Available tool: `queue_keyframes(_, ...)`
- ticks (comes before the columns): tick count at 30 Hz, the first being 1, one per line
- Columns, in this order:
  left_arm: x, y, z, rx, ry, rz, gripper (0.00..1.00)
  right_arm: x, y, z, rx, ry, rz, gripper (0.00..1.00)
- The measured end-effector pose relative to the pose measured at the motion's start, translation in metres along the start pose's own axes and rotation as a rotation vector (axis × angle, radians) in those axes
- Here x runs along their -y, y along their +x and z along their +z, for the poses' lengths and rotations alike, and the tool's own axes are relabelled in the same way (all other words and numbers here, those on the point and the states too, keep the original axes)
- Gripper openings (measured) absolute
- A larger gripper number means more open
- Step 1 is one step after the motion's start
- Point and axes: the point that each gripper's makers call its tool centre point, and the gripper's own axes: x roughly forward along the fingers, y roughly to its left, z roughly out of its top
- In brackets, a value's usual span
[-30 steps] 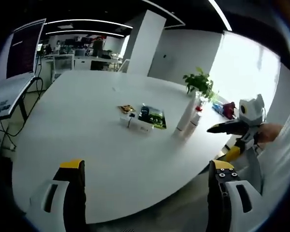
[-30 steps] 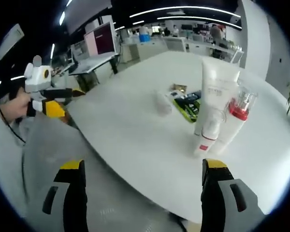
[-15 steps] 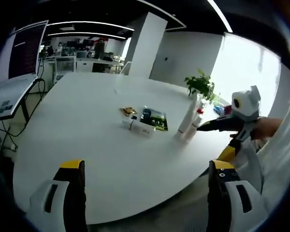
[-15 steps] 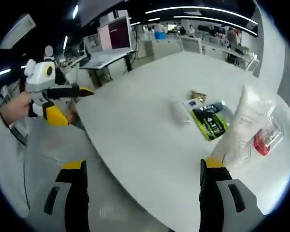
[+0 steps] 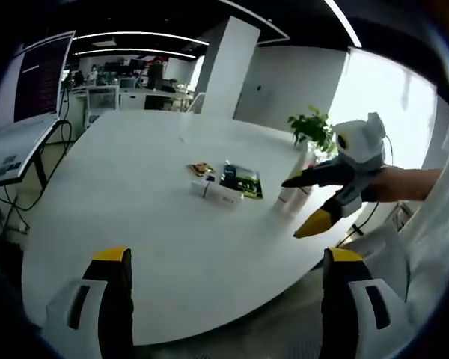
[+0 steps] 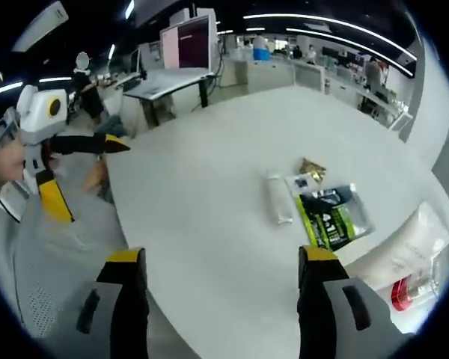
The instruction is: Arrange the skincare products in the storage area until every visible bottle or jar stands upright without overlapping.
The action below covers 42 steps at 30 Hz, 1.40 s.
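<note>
The left tongs (image 5: 224, 299) hang spread apart over the near edge of the round white worktop (image 5: 135, 194), gripping nothing. All the skincare things sit well ahead of them, toward the far right of the worktop. A small white bottle (image 5: 206, 187) lies on its side near the middle, just beside a green-and-black sachet (image 5: 241, 181) lying flat and a small gold packet (image 5: 200, 169). Further right, a tall white tube (image 5: 290, 188) stands upright, with a second item close against it that is too small to make out here. The right tongs (image 5: 305, 206) reach in from the right, their two tips apart and straddling the tube's place, one black tip at its upper part and one yellow tip lower and nearer; whether they touch it I cannot tell. A potted plant (image 5: 313, 129) stands behind.

In the right gripper view, the right tongs (image 6: 221, 299) are spread wide, with nothing between them. The white tube (image 6: 404, 250) and a clear bottle with a red part (image 6: 423, 288) lie just beyond the right-hand jaw, at the lower right. The small white bottle (image 6: 278, 197), the sachet (image 6: 331, 217) and the gold packet (image 6: 312, 167) lie ahead, between the jaws' lines and further out. The left tongs (image 6: 97, 143) show at the far left, off the worktop's edge.
</note>
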Motion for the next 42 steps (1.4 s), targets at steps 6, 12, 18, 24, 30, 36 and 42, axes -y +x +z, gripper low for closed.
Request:
queue_keyframes(6,0.001,0.002,-0.003,-0.009,-0.018,-0.012,0.99,0.014,0.017,0.008,0.009,0.001,-0.028,0.73)
queue_keyframes(12,0.000,0.002,-0.003,-0.015,0.000,-0.008,0.99,0.028,0.035,0.012,0.021,0.021,-0.045,0.67)
queue_keyframes(18,-0.001,0.002,-0.005,-0.026,-0.014,-0.009,0.98,0.036,0.054,0.017,0.019,0.031,-0.044,0.62)
queue_keyframes(24,-0.003,0.003,-0.006,-0.033,-0.026,-0.010,0.98,0.046,0.067,0.020,-0.002,0.017,-0.063,0.58)
queue_keyframes(30,-0.005,0.003,-0.004,-0.024,-0.026,0.003,0.98,0.062,0.083,0.013,-0.050,-0.018,-0.112,0.48)
queue_keyframes(36,-0.006,0.003,-0.003,-0.024,-0.040,0.013,0.98,0.070,0.098,0.012,-0.085,-0.043,-0.119,0.43)
queue_keyframes(42,-0.009,0.002,-0.002,-0.012,-0.042,0.029,0.98,0.076,0.110,0.015,-0.076,-0.044,-0.112,0.41)
